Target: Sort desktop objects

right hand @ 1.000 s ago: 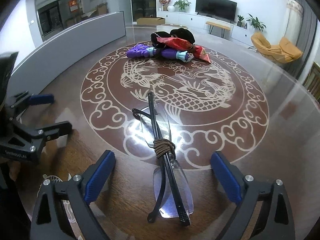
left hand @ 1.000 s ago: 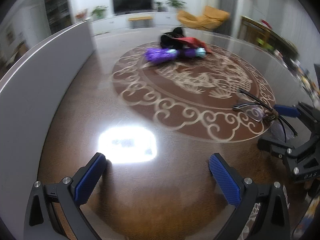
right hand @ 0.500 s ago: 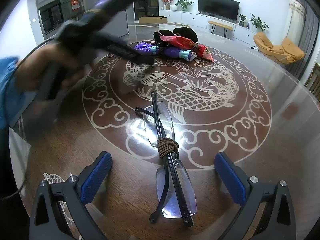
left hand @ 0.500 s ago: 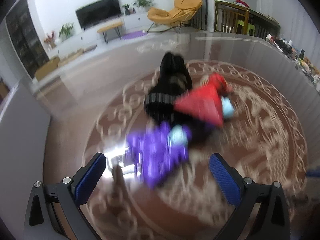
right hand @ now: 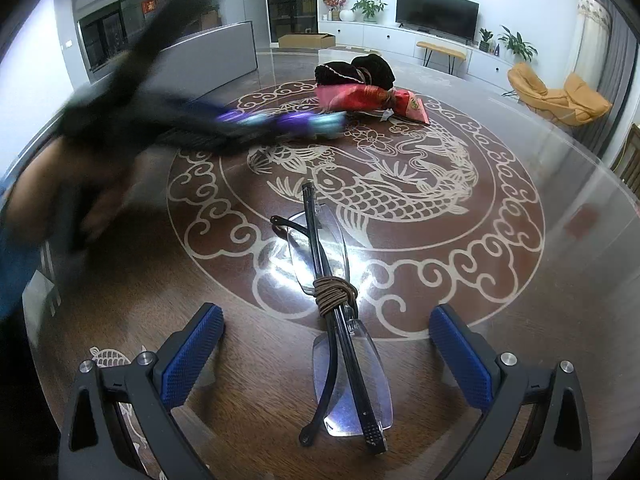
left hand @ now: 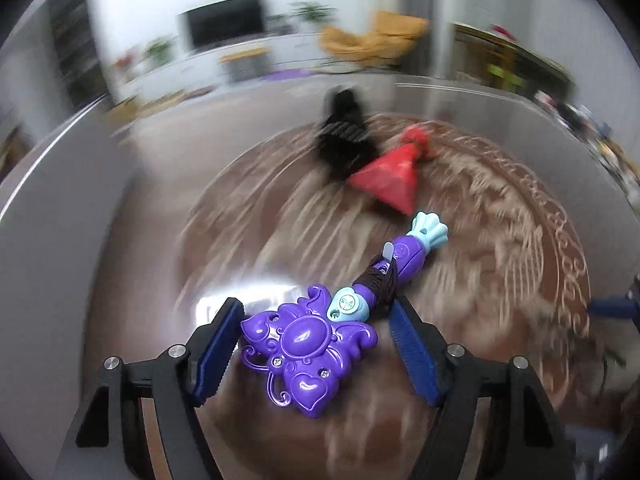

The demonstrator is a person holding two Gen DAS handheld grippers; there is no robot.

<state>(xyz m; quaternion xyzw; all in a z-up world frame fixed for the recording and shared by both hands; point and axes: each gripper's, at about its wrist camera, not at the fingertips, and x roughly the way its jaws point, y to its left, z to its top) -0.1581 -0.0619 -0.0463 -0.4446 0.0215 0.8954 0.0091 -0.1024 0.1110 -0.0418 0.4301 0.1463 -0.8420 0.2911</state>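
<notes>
Left gripper: fingers apart, just closing in, astride the ornate head of the purple toy wand; left pad close to the head's edge, contact not discernible; right pad just beside the head, a narrow gap showing. Wand lying on the tabletop, handle wrapped in a dark band, pale blue tip pointing away toward the red pouch. Black pouch behind and touching the red one. Surroundings heavily blurred in the left wrist view.

In the right wrist view, left gripper seen only as a dark smear at the wand, left of the folded glasses.

Right gripper: fingers wide apart, nothing between the pads, one on either side of the glasses' near end without touching. Glasses flat on the tabletop, temples bound by a brown cord, lying over the rim of the dragon medallion. Beyond the glasses, at the medallion's far edge: wand, then the red pouch with the black pouch behind it.
</notes>
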